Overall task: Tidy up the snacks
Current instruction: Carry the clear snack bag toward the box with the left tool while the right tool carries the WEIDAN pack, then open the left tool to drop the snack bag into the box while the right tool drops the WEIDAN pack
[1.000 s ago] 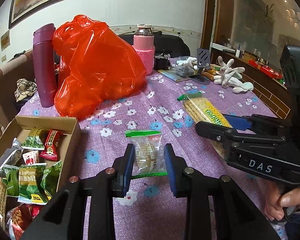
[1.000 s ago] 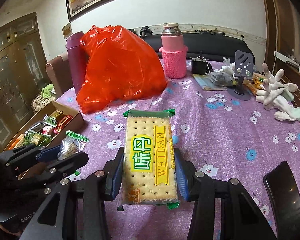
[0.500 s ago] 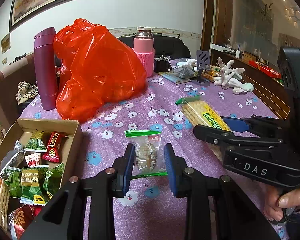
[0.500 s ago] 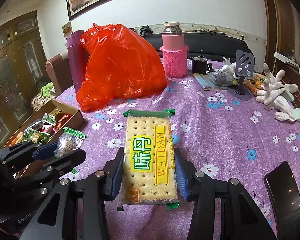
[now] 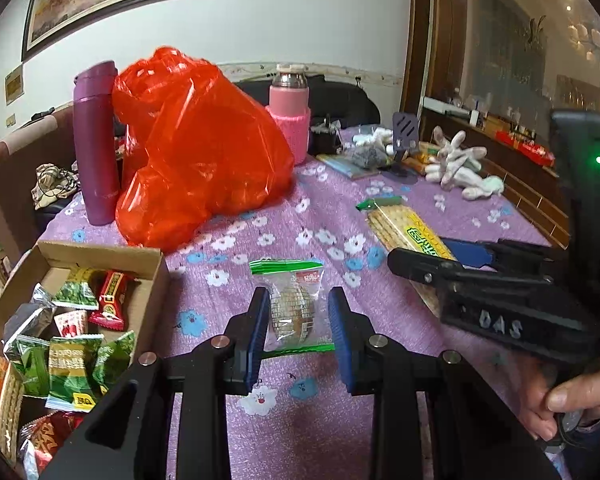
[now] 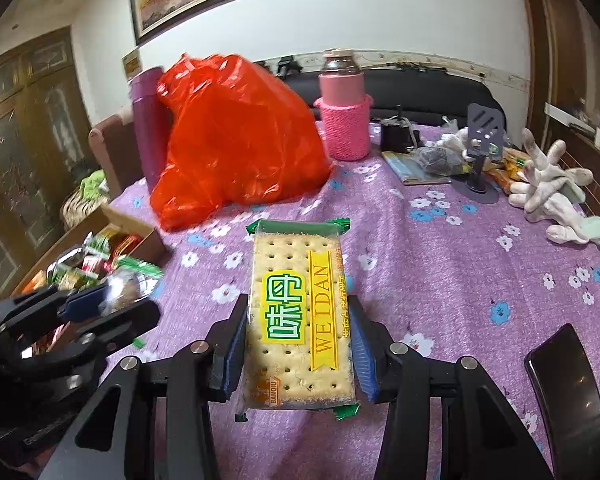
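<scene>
My left gripper [image 5: 298, 312] is shut on a small clear packet [image 5: 294, 308] with a round biscuit and green seams, held just above the purple flowered tablecloth [image 5: 380, 400]. To its left lies an open cardboard box [image 5: 100, 250] filled with several green, red and silver snack packets. In the right wrist view my right gripper [image 6: 298, 332] is shut on a long cracker pack [image 6: 296, 280] with a yellow-green label, its far end pointing away over the cloth. The left gripper [image 6: 112, 300] appears blurred at the left of that view, beside the box [image 6: 112, 220].
A red plastic bag [image 5: 196, 160], a purple flask [image 5: 96, 140] and a pink-sleeved bottle [image 5: 290, 116] stand at the back. White gloves [image 6: 552, 196] and a phone stand [image 6: 482, 148] lie far right. A black phone [image 6: 560, 384] lies near right. A hand [image 5: 572, 400] holds the right gripper.
The left gripper has drifted slightly toward the box with the biscuit packet still in it. The right gripper and the cracker pack have stayed put.
</scene>
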Demonstrator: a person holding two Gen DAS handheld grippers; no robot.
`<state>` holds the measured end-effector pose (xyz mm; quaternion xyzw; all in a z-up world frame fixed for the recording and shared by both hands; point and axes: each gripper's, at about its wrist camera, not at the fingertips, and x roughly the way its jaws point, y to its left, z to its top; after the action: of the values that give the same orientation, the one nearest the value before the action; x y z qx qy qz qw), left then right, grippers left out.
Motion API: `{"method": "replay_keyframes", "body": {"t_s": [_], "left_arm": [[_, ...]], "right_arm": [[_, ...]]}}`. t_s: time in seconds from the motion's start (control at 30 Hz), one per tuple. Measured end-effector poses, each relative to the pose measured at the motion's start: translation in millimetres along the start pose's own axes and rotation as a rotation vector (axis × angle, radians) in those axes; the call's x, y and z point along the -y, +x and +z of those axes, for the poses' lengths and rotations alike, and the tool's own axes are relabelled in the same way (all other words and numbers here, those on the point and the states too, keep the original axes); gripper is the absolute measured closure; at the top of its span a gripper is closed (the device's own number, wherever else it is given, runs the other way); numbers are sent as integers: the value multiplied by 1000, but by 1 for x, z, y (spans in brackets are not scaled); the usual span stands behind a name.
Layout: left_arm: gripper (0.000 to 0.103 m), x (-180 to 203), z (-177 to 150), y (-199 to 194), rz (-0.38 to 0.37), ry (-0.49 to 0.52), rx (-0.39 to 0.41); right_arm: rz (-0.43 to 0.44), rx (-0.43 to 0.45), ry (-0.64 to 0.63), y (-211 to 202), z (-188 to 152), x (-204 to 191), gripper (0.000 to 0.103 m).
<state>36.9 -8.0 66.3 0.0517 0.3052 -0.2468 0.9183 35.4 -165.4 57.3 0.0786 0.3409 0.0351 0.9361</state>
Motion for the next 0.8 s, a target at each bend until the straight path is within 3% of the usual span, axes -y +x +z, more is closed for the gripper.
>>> {"method": "replay_keyframes", "body": {"t_s": [0.13, 0.37, 0.63, 0.8], "left_arm": [[74, -7, 5, -22, -27, -39, 33], [74, -36, -2, -71, 8, -61, 68], [73, -129, -49, -108, 147, -193, 19], [73, -175, -77, -101, 203, -290, -36]], "right_arm": [[63, -1, 103, -13, 6, 1, 53], [181, -31, 83, -25, 2, -58, 53], [326, -103, -16, -2, 2, -155, 53], [345, -142, -73, 27, 2, -204, 53]]}}
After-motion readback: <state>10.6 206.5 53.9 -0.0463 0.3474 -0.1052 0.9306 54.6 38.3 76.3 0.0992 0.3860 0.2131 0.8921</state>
